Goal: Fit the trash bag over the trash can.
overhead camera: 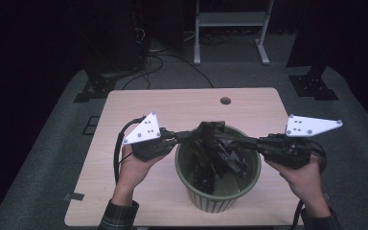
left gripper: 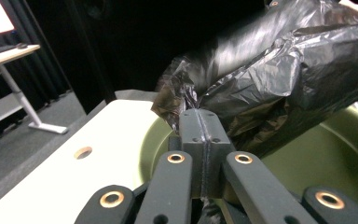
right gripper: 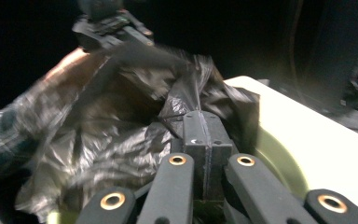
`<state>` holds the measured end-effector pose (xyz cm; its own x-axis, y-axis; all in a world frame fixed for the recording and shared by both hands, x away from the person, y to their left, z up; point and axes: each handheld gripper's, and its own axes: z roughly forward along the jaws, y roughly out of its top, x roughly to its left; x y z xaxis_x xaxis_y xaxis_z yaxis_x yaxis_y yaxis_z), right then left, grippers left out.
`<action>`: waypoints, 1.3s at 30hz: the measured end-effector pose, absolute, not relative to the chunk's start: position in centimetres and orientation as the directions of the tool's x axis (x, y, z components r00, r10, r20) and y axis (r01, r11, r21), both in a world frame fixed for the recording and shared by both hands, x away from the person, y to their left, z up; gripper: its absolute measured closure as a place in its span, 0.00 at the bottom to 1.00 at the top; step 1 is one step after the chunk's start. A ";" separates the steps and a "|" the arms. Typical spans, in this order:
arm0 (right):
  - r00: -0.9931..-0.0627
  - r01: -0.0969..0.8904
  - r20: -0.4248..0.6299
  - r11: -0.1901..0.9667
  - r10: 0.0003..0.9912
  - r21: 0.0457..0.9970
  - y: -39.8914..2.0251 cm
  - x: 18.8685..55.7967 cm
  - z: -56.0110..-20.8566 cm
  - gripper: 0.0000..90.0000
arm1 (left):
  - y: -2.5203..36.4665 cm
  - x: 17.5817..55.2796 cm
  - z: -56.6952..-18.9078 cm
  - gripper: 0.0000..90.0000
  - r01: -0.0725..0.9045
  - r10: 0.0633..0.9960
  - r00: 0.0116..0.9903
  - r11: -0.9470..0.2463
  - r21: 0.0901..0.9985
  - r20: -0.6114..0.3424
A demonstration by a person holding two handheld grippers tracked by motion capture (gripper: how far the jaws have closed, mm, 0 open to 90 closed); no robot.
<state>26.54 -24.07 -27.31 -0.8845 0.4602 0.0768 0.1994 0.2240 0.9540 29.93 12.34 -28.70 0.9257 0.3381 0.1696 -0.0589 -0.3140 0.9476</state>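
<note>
A black plastic bag (overhead camera: 215, 148) hangs crumpled over the mouth of a green ribbed bin (overhead camera: 218, 199) near the front of the table. From the left, my left gripper (overhead camera: 191, 135) reaches over the bin's rim; in the left gripper view its jaws (left gripper: 202, 116) are pressed together on a bunched edge of the bag (left gripper: 279, 60). My right gripper (overhead camera: 237, 143) comes in from the right. In the right gripper view it (right gripper: 204, 119) is shut on another fold of the bag (right gripper: 112, 140), above the bin's inner wall (right gripper: 275, 154). The bag stretches between both grippers.
The bin stands on a light wooden table (overhead camera: 172, 103) with a cable hole (overhead camera: 225, 101) near its far edge. A white-legged desk (overhead camera: 230, 28) and black stands (overhead camera: 314, 81) are on the grey floor behind. Cables trail on the floor at back left.
</note>
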 end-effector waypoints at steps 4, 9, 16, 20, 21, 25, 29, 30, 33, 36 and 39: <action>-0.861 0.213 0.080 0.213 0.502 0.954 -25.7 26.7 -27.6 1.00 | 13.3 29.9 -29.0 1.00 -0.047 0.356 0.920 -0.315 0.948 0.164; -0.839 0.219 0.080 0.200 0.538 0.955 -27.2 26.6 -27.7 1.00 | 14.3 29.8 -29.0 1.00 -0.044 0.372 0.913 -0.315 0.948 0.166; -0.824 0.216 0.055 0.222 0.564 0.951 -27.5 26.7 -28.1 1.00 | 14.6 29.6 -29.1 1.00 -0.048 0.371 0.913 -0.317 0.947 0.171; -0.822 0.207 0.072 0.178 0.565 0.962 -27.6 26.7 -28.1 0.87 | 14.0 29.4 -29.1 1.00 -0.055 0.370 0.912 -0.323 0.945 0.180; -0.827 0.198 0.072 0.170 0.557 0.965 -27.6 26.6 -27.9 0.86 | 13.8 29.5 -29.1 1.00 -0.052 0.370 0.912 -0.323 0.945 0.177; -0.844 0.175 0.073 0.145 0.531 0.974 -27.3 25.8 -26.7 0.84 | 12.8 29.9 -29.1 1.00 -0.051 0.369 0.913 -0.325 0.944 0.176; -0.870 0.169 0.091 0.118 0.485 0.979 -26.9 25.4 -25.8 0.83 | 11.9 30.3 -29.1 1.00 -0.045 0.381 0.907 -0.336 0.941 0.179; -0.876 0.169 0.096 0.114 0.474 0.979 -26.7 25.3 -25.7 0.82 | 11.6 30.5 -29.1 1.00 -0.040 0.385 0.906 -0.333 0.942 0.175; -0.895 0.163 0.096 0.119 0.435 0.979 -25.9 24.9 -25.2 0.80 | 10.9 30.8 -29.1 1.00 -0.034 0.392 0.903 -0.338 0.940 0.174; -0.906 0.164 0.097 0.128 0.412 0.978 -25.2 24.7 -25.0 0.78 | 10.1 31.2 -29.0 1.00 -0.030 0.403 0.898 -0.350 0.936 0.179; -0.913 0.169 0.107 0.125 0.394 0.978 -24.8 24.8 -25.0 0.77 | 9.4 31.7 -28.9 1.00 -0.027 0.417 0.889 -0.364 0.931 0.189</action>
